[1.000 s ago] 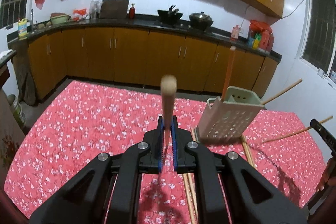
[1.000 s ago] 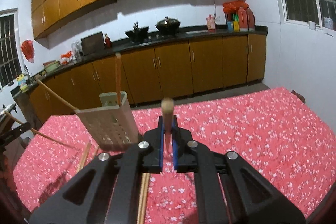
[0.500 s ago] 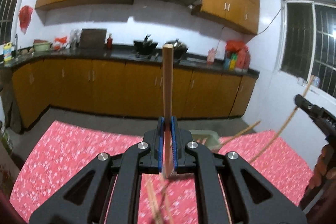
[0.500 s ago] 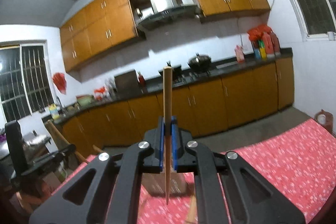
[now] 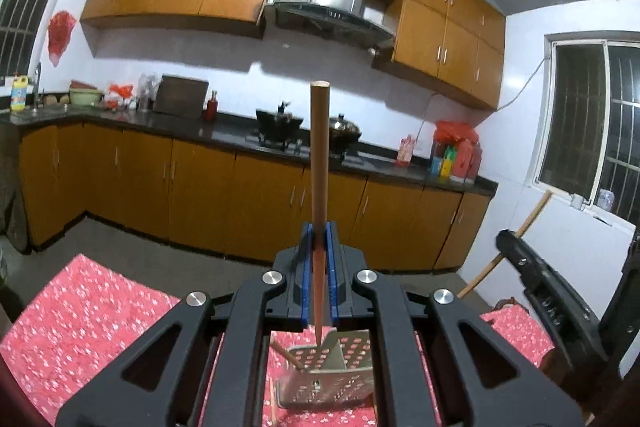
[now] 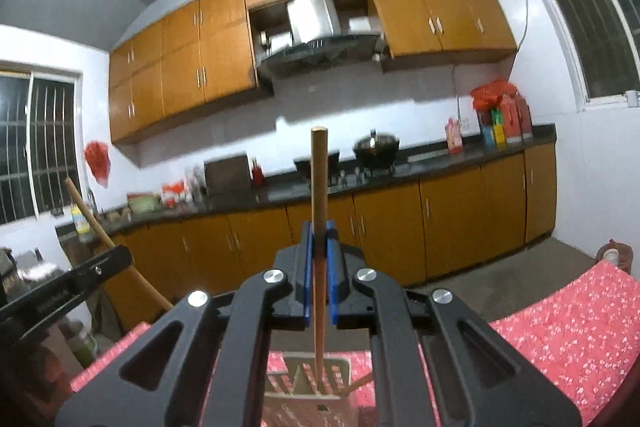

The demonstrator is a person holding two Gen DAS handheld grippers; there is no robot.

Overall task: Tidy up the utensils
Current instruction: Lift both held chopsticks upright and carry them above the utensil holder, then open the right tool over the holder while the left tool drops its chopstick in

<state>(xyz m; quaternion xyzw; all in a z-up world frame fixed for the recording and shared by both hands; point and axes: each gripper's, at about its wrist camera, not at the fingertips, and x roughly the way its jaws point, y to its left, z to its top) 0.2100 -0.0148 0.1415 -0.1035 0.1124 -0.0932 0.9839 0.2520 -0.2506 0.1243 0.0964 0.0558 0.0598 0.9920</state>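
Wooden chopstick [image 5: 319, 163] upright, tip over perforated holder [image 5: 332, 375]; second chopstick [image 6: 319, 211] likewise.

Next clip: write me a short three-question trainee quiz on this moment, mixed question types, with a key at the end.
1. True or false: the left gripper is empty.
2. Multiple choice: the tip of the chopstick in the right gripper hangs over A) the stove, B) the perforated utensil holder, C) the floor.
3. Short answer: what covers the table?

Key
1. False. It is shut on a wooden chopstick that stands upright between its blue pads.
2. B. The tip points down at the holder's open top.
3. A red cloth with small white flowers.
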